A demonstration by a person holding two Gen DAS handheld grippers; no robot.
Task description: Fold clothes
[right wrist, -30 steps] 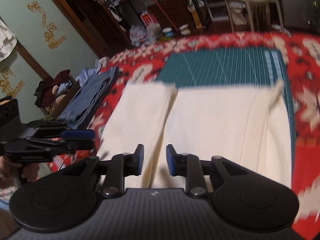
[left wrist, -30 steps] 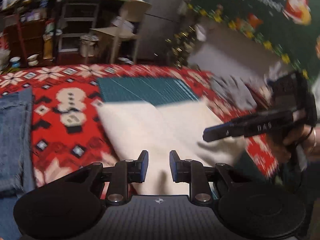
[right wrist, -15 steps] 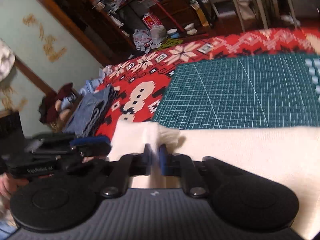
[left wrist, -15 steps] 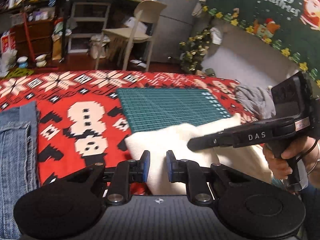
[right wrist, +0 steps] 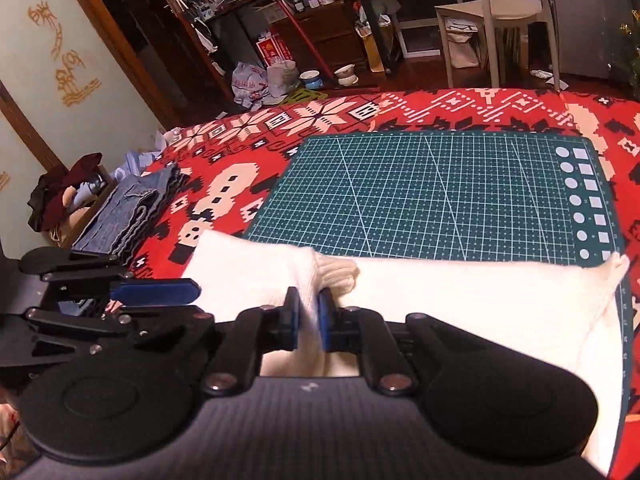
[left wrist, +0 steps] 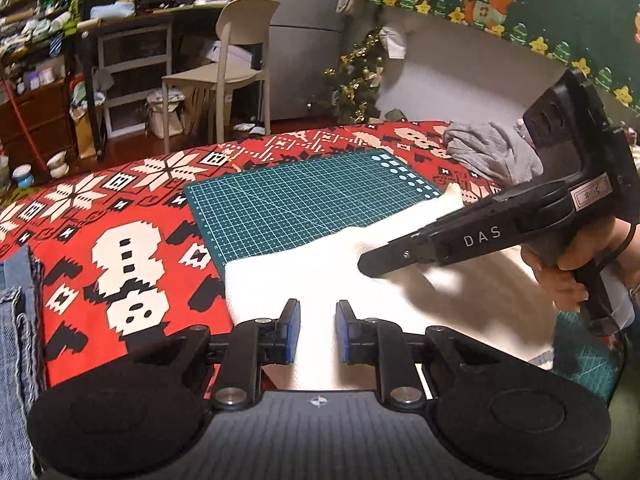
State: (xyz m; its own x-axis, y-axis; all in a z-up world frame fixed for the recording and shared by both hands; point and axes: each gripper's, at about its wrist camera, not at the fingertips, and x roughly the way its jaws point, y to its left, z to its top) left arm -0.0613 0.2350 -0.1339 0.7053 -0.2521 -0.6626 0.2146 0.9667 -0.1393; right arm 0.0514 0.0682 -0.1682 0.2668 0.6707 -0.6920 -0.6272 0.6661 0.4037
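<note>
A cluttered room of shelves, a pale chair [left wrist: 236, 40] and Christmas hangings frames a table under a red snowman-patterned cloth [left wrist: 120, 216], on which a green cutting mat [right wrist: 432, 196] lies. Across the mat's near edge and over the cloth toward the person sprawls a cream knit garment [right wrist: 480, 312], its long axis running side to side, one pointed corner standing up at the right of the mat. A stack of folded denim [right wrist: 132, 208] sits well apart at the left edge of the table, and a grey garment [left wrist: 488, 152] is heaped at the far right. The right gripper [right wrist: 306, 320], whose jaws have just been closing and then easing a little, pinches a raised fold of the cream knit between its blue pads, just short of a ribbed cuff [right wrist: 338, 274] that bunches beyond its tips. The left gripper [left wrist: 316, 330] hovers over the garment's left end with its jaws a little apart; fabric shows beneath the gap, but the pads do not appear to press on it. The person's hand [left wrist: 568, 264] grips the right tool's handle. The judgement here: the right gripper holds the sleeve nearer the middle, so the coming fold likely carries that fabric across the body's long axis, with the left gripper placed to steady or take the left end.
</note>
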